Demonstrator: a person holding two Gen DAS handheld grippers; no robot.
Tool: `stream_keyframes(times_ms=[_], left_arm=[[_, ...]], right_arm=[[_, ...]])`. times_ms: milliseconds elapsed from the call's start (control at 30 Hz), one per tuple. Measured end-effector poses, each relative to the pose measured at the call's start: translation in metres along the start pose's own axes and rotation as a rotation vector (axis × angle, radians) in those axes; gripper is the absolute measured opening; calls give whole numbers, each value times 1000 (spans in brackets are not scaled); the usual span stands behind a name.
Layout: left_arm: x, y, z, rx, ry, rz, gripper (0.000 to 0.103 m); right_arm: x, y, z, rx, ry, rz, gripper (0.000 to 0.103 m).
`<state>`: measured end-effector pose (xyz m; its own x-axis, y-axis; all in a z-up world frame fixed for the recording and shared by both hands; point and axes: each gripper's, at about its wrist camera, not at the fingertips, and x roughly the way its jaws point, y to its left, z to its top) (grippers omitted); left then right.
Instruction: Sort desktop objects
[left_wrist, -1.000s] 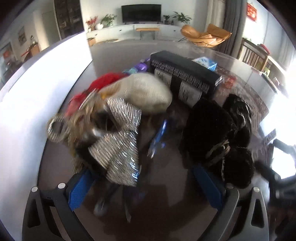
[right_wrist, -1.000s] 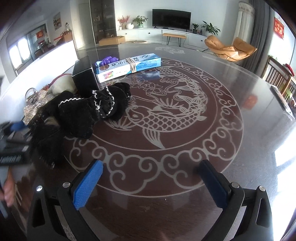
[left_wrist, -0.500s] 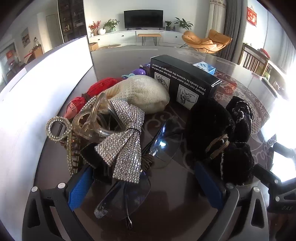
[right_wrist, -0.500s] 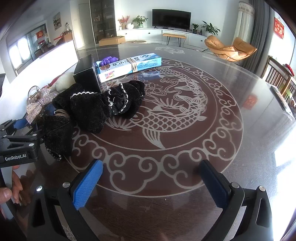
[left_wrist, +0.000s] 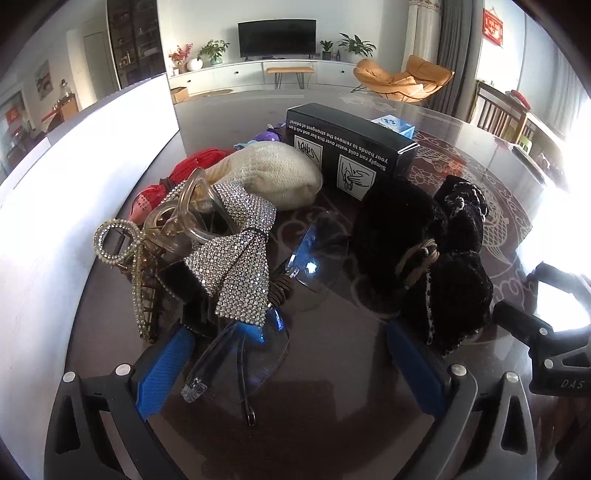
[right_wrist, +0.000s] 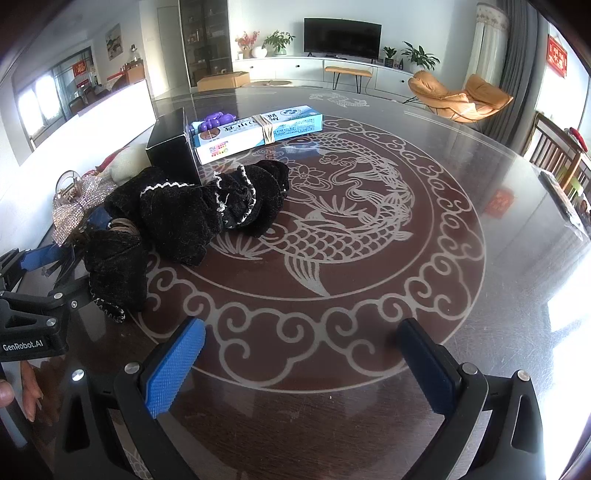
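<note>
Desktop objects lie heaped at one edge of a dark worktop (right_wrist: 461, 295) patterned with a fish: a black box (left_wrist: 351, 147), black fuzzy scrunchies (left_wrist: 424, 251), a rhinestone bow (left_wrist: 236, 258), and clear glasses (left_wrist: 251, 347). The left tongs (left_wrist: 288, 362) gape wide around the glasses, gripping nothing; the right tongs (right_wrist: 299, 365) hover wide over bare worktop. Closing now might snag the overlapping bow or scratch the lenses.
</note>
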<state>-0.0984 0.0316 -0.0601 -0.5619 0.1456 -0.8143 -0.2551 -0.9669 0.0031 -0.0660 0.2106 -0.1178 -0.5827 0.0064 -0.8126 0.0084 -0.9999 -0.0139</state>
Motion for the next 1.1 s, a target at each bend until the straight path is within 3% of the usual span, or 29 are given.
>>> stream_keyframes(times_ms=[200, 400, 700, 933, 1100], left_arm=[[-6, 9, -7, 122, 2, -90, 103], [-8, 13, -9, 153, 1, -111, 103], [-15, 18, -20, 136, 21, -98, 103], [-23, 22, -29, 15, 55, -17, 103], [-25, 23, -34, -14, 48, 6, 103]], right_arm=[[0, 1, 0, 1, 1, 0, 103], [0, 3, -2, 1, -1, 0, 103], [0, 3, -2, 1, -1, -1, 103], [0, 3, -3, 1, -1, -1, 103], [0, 3, -3, 1, -1, -1, 103]])
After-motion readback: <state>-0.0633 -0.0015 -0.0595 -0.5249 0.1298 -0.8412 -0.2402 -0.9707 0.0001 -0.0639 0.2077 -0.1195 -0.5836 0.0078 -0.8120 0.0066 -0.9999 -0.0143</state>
